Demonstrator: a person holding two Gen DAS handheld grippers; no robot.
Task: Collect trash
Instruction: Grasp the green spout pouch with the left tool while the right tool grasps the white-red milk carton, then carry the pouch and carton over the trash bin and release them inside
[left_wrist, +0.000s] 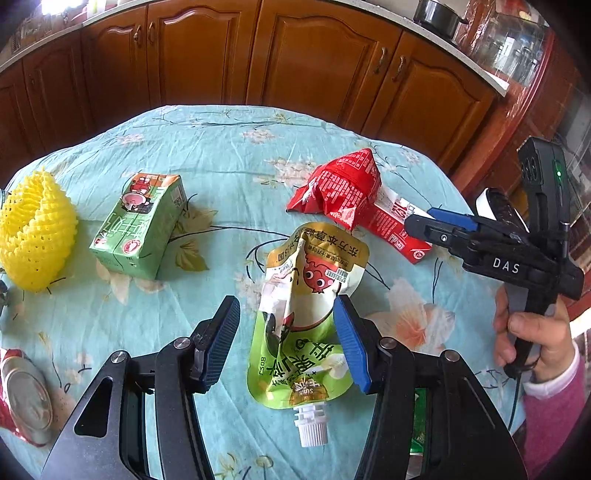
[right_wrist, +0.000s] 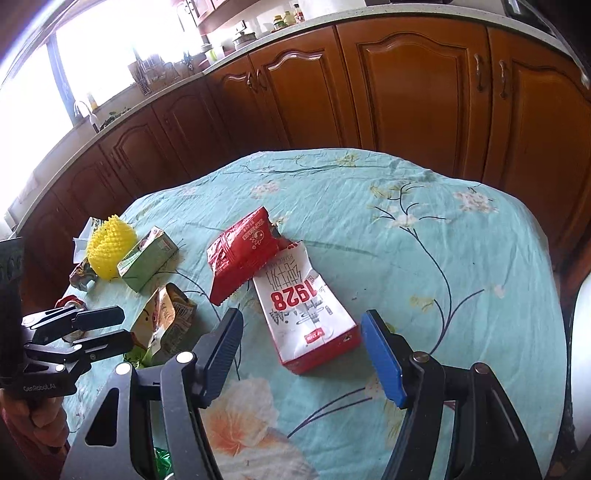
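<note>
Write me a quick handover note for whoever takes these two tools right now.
Left tool: open, over the green spouted drink pouch, not gripping.
Right tool: open, nearing the white-and-red milk carton.
Still lying on the floral tablecloth: crumpled red snack wrapper, green juice carton, yellow foam fruit net.
Done: nothing visibly collected.
Left: all of it; no bin in view.

Black grippers (left_wrist: 286, 332) with ribbed blue jaws, silver screws, "DAS" lettering; pink sleeve (left_wrist: 554, 417).

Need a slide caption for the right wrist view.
Open right gripper poised over white-and-red milk carton, red wrapper beside it on floral tablecloth.
</note>
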